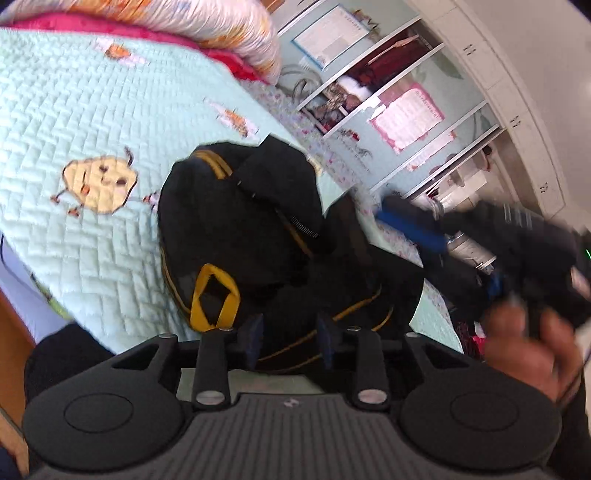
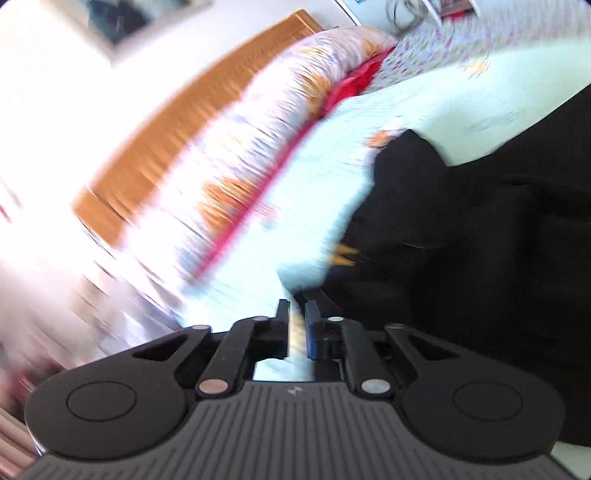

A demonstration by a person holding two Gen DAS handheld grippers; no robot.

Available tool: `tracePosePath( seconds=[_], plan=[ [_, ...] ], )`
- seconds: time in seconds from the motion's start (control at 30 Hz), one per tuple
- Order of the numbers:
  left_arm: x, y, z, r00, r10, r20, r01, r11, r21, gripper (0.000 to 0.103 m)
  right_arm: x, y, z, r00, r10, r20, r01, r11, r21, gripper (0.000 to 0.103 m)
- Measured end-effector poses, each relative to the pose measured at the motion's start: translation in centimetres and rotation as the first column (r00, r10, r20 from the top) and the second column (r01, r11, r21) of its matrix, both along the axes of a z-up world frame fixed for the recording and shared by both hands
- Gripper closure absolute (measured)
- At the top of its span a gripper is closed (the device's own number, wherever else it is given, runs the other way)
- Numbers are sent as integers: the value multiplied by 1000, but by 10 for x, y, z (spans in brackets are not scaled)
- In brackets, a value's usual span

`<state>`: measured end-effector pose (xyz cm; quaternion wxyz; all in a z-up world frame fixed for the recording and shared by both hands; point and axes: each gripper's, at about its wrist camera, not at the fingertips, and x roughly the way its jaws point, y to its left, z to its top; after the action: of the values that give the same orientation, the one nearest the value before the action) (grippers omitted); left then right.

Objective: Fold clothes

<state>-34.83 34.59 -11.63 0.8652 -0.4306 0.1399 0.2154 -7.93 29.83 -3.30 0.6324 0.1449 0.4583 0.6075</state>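
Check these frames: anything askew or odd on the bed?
The black garment with yellow trim lies bunched in a heap on the mint quilted bedspread, not flat or folded. Its yellow loop sticks out near the left gripper. The right wrist view is heavily motion-blurred. Nothing looks spilled or damaged.

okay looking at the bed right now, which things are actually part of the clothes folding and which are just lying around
Part of the job:
black garment with yellow trim
left gripper
right gripper

Just lying about:
pale green quilted bedspread
striped floral pillow
wall shelves
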Motion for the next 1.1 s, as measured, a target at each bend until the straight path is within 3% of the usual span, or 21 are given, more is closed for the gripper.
tracePosePath(
  seconds=[0.03, 0.1, 0.17, 0.27, 0.37, 0.47, 0.57, 0.63, 0.73, 0.77, 0.8, 0.87, 0.93, 0.97, 1.0, 1.03, 1.1],
  plan=[
    [1, 0, 3, 1000, 18, 4, -18, 1000, 26, 64, 7, 11, -2, 997, 4, -80, -2, 1000, 16, 89],
    [3, 0, 7, 999, 47, 1, -47, 997, 65, 57, 19, 23, -10, 985, -19, -169, 19, 1000, 1, 58],
    [10, -3, 8, 999, 25, -27, -22, 994, 102, 56, 29, 15, -23, 979, -73, -191, 68, 997, -33, 53],
    [25, -20, 10, 989, -83, -125, 109, 970, 218, 56, 44, -34, -39, 969, -130, -208, 127, 992, -25, 50],
    [39, -38, 6, 954, -151, -257, 235, 913, 335, 56, 54, -109, -55, 972, -195, -132, 188, 980, -61, 39],
    [53, -53, -2, 920, -143, -365, 300, 857, 419, 55, 51, -151, -85, 974, -221, -58, 211, 966, -147, 32],
    [69, -70, -8, 873, -117, -474, 375, 783, 497, 53, 28, -154, -108, 984, -171, -54, 158, 969, -192, 32],
    [79, -81, -11, 838, -98, -536, 427, 729, 535, 51, 9, -143, -105, 994, -105, -24, 99, 979, -179, 32],
    [85, -90, -16, 800, -69, -596, 478, 674, 563, 48, -12, -114, -97, 994, -10, 105, 28, 985, -171, 32],
    [88, -92, -18, 787, -59, -614, 492, 659, 569, 47, -18, -102, -95, 987, 8, 163, 23, 982, -189, 37],
    [91, -93, -21, 774, -45, -632, 506, 643, 575, 47, -22, -89, -92, 978, 24, 207, 23, 975, -222, 56],
    [95, -98, -24, 755, -6, -656, 522, 611, 596, 46, -25, -72, -86, 968, 29, 248, 37, 966, -256, 75],
    [97, -99, -24, 755, 32, -655, 515, 589, 622, 44, -19, -68, -77, 985, 0, 170, 38, 975, -219, 83],
    [99, -99, -25, 754, 48, -655, 513, 579, 634, 42, -13, -68, -73, 996, -24, 85, 41, 979, -199, 83],
    [102, -98, -25, 753, 60, -655, 513, 569, 643, 42, -5, -71, -71, 999, -41, -8, 39, 984, -173, 93],
    [105, -97, -26, 752, 72, -655, 513, 559, 651, 38, 3, -73, -69, 994, -46, -99, 32, 990, -140, 99],
    [115, -95, -30, 748, 99, -657, 520, 527, 672, 37, 7, -71, -64, 977, -50, -206, 30, 995, -95, 99]
  ],
)
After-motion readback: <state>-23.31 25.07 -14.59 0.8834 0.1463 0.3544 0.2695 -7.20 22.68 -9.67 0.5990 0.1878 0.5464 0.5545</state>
